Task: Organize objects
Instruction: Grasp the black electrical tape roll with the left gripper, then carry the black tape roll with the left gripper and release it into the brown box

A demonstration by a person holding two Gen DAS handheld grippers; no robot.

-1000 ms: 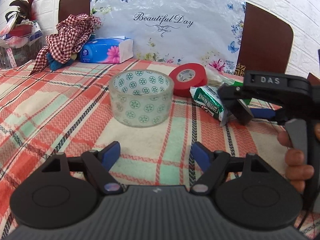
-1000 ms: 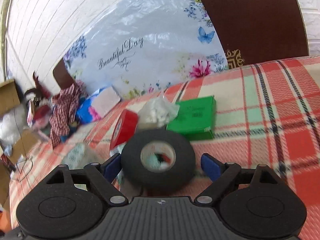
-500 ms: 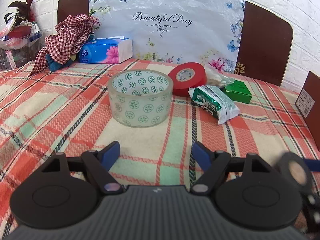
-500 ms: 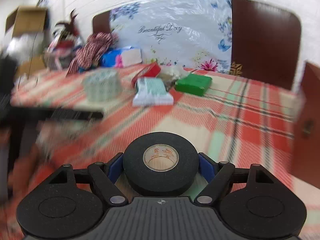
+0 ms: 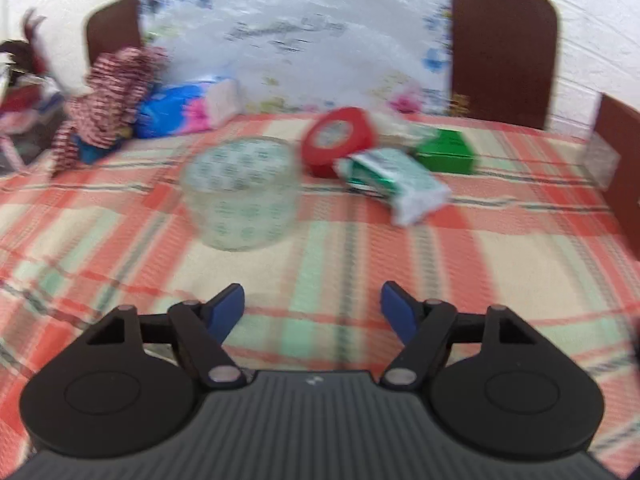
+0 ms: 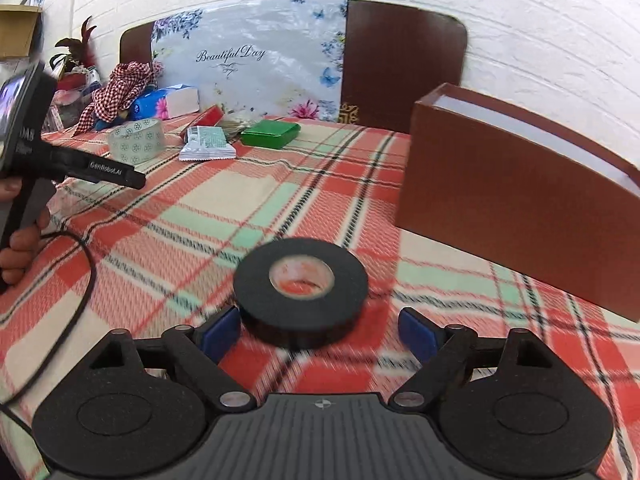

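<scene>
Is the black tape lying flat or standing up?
Lying flat. The black tape rests on the tablecloth, its hole facing up, between the opening right gripper fingers.

Your plaid-covered counter (image 6: pixel 248 196) carries black tape (image 6: pixel 301 292) lower center, brown box (image 6: pixel 516 216) right, patterned tape (image 6: pixel 137 141), green box (image 6: pixel 271 133) upper left.

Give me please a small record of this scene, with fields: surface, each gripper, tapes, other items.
surface: plaid tablecloth
right gripper: jaws opening, black tape roll lies flat between them
left gripper: jaws closing, nothing between them
other tapes: clear patterned roll, red roll
other items: brown box, green box, tissue pack
</scene>
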